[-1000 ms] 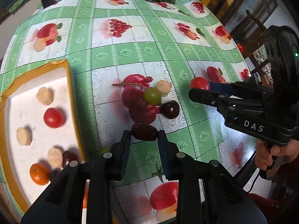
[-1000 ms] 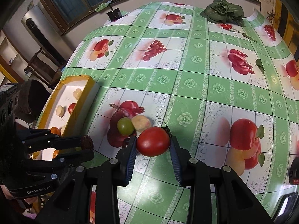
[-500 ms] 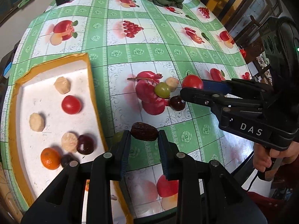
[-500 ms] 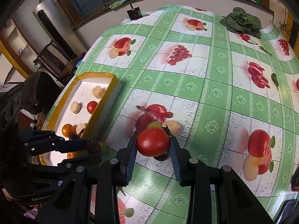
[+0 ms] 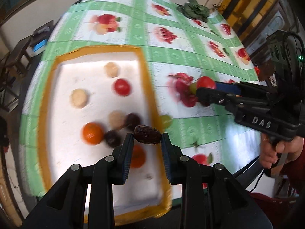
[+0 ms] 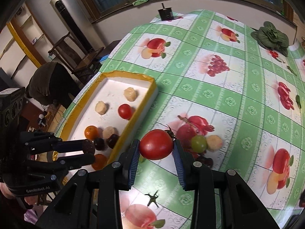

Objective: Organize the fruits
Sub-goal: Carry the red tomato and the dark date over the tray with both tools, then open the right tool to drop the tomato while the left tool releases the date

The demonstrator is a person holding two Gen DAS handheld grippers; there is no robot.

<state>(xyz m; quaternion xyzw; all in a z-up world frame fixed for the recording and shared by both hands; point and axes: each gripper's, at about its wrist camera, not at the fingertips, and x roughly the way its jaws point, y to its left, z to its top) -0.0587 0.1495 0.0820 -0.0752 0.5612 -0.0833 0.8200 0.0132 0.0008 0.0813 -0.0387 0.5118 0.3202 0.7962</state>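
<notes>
My left gripper (image 5: 146, 137) is shut on a wrinkled brown date (image 5: 147, 137) and holds it above the near right part of the yellow-rimmed white tray (image 5: 45, 103). The tray holds a red tomato (image 5: 122, 86), oranges (image 5: 92, 133), dark fruits and pale lumps. My right gripper (image 6: 156, 147) is shut on a red tomato (image 6: 156, 147), held above the cloth just right of the tray (image 6: 141, 103). A green grape (image 6: 198, 143), a pale lump (image 6: 214, 143) and a dark fruit (image 6: 205, 161) lie on the cloth beyond it. Another green grape (image 5: 165, 120) lies beside the tray's rim.
The table has a green and white fruit-print cloth (image 6: 228, 87). A leafy green vegetable (image 6: 270, 36) lies at the far right corner and a small black box (image 6: 165, 13) at the far edge. A tomato stem (image 6: 152, 200) lies on the cloth. Chairs (image 6: 80, 57) stand left of the table.
My left gripper has carried the date left, from over the cloth to over the tray. My right gripper has moved left with the tomato, closer to the tray's rim.
</notes>
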